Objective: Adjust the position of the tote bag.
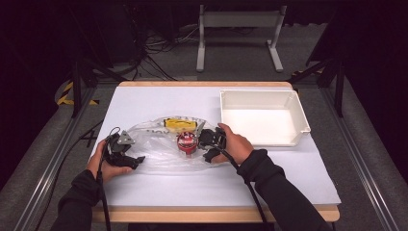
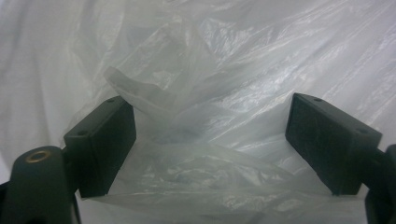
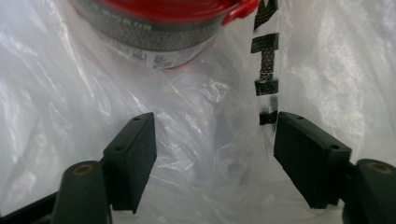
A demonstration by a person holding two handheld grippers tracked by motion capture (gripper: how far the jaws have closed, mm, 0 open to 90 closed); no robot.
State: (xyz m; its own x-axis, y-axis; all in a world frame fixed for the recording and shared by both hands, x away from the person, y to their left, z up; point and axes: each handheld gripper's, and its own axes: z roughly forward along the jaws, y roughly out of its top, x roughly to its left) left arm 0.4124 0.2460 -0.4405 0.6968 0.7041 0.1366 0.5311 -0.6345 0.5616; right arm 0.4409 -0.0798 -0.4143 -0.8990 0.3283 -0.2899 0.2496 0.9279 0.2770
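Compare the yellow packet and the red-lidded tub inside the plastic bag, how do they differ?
The yellow packet is long, flat and lying down; the red-lidded tub is round and stands with its lid up. The packet lies farther from the person, toward the white bin; the tub sits nearer, beside the right hand-held gripper. Both lie within the clear plastic bag.

The high view looks down and forward from above the near edge of the table. Each gripper view sits very close to the clear plastic bag, looking along its own jaws. All three views share that bag.
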